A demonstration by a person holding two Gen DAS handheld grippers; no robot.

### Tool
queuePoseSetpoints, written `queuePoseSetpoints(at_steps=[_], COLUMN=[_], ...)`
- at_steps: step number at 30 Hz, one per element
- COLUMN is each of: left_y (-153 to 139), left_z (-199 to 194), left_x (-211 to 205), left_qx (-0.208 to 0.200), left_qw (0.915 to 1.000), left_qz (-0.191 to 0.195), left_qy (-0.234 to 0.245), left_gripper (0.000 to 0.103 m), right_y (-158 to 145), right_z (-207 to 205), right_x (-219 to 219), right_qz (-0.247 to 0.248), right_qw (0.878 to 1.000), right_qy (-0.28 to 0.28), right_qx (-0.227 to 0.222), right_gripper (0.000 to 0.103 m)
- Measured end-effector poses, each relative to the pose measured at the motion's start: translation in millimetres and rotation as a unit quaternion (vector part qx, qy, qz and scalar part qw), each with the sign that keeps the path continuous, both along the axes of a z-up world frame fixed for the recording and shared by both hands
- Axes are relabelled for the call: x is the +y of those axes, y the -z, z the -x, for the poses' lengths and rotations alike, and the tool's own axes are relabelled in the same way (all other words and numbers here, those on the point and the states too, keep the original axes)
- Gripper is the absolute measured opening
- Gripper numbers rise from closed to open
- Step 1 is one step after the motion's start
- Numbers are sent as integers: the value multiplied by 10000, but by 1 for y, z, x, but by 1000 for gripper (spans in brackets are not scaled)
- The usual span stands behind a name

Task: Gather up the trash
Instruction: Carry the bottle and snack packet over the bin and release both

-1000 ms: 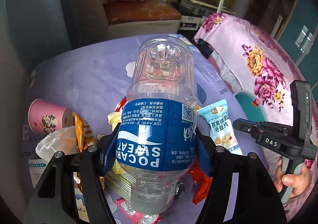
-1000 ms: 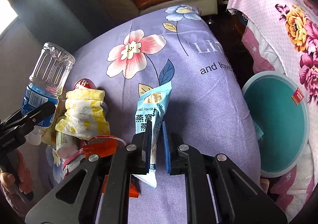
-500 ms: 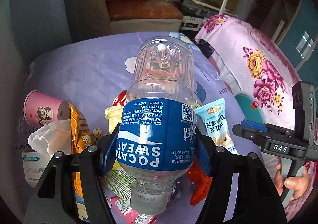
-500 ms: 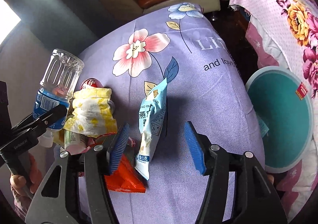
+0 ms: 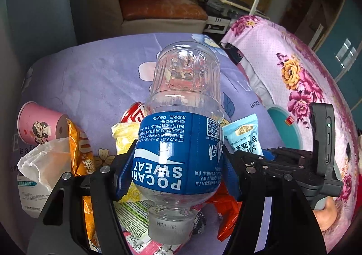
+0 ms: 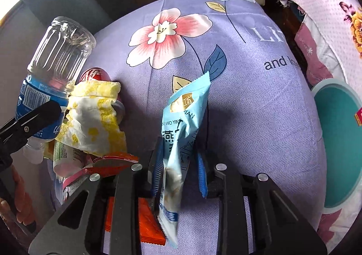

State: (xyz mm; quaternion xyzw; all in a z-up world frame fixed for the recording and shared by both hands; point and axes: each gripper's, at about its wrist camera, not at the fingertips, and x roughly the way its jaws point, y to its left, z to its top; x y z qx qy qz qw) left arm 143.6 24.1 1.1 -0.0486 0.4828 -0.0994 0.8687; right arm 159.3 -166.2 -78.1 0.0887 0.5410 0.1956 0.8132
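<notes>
My left gripper (image 5: 178, 164) is shut on an empty Pocari Sweat bottle (image 5: 181, 141), held cap down above the trash pile; the bottle also shows in the right wrist view (image 6: 52, 69). My right gripper (image 6: 178, 164) is closing around a light blue snack packet (image 6: 183, 132), whose upper end stands up off the purple floral cloth (image 6: 248, 107). The left pad touches the packet; a small gap shows at the right pad. The packet also shows in the left wrist view (image 5: 244, 137).
A pile of trash lies left: yellow-stained tissue (image 6: 95, 116), red can (image 6: 95, 75), orange wrapper (image 6: 144, 221), pink cup (image 5: 38, 126), orange chip bag (image 5: 81, 148), crumpled plastic (image 5: 43, 164). A teal bin (image 6: 339, 148) stands at the right beside a pink floral cover (image 5: 294, 69).
My right gripper opened wide half a second ago and has now closed in around the blue packet, which stands more upright. My left gripper keeps hold of the bottle, nearly still.
</notes>
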Motion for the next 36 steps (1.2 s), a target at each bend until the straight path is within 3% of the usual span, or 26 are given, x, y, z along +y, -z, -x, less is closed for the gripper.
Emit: queuePoseSetpoints(at_steps=[9, 16, 24, 36], left_y=[-10, -2, 16, 44], left_z=[10, 21, 30, 16], left_x=[-37, -86, -170, -253], left_qx=[-92, 94, 283, 580], left_qw=[9993, 9969, 9883, 9770], left_qz=[3, -18, -240, -703], left_qy=[353, 785, 1476, 1925], left_gripper=[67, 67, 67, 67], right_y=[-49, -68, -67, -43], right_z=[26, 55, 84, 93], right_x=[-51, -106, -178, -252], right_qz=[-158, -394, -647, -844], right_qw=[9966, 9903, 9779, 9629], right_qy=[551, 1066, 1757, 2389], right_qx=[-584, -800, -928, -926], right_gripper=[22, 22, 22, 22])
